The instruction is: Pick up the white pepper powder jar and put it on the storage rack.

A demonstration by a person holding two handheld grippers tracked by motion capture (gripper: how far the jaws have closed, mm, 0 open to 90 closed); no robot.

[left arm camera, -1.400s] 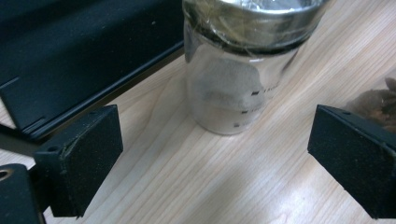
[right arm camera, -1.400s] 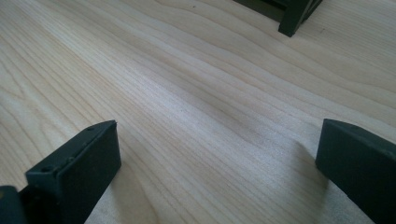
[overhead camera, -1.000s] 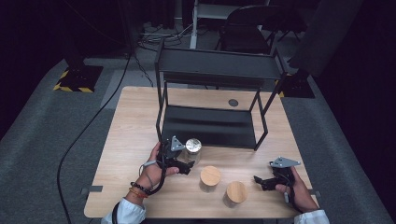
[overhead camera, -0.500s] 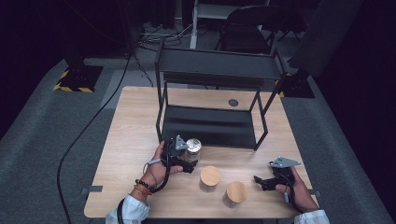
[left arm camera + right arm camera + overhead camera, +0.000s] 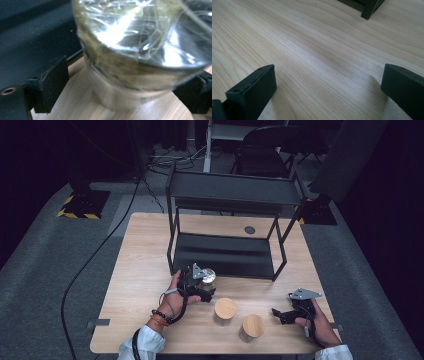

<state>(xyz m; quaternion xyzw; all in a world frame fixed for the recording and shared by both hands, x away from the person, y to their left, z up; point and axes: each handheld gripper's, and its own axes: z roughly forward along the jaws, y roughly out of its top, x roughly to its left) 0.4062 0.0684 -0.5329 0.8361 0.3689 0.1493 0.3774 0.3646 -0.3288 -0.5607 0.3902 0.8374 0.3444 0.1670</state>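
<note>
jar (clear, no readable label) stands between closing left claw pads, gap visible; right claw spread.

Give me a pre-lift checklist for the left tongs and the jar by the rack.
1. Jar between the left tongs: ok; they have just been closing around it.
2. Pads pressing on the jar: not ok; a gap shows at one pad.
3. Jar standing on the table: ok.
4. Rack close behind the jar: ok to lift, hardly any room beyond.
5. Right tongs open, holding nothing: ok.
6. Two wooden-lidded jars apart from the left tongs: ok.
</note>
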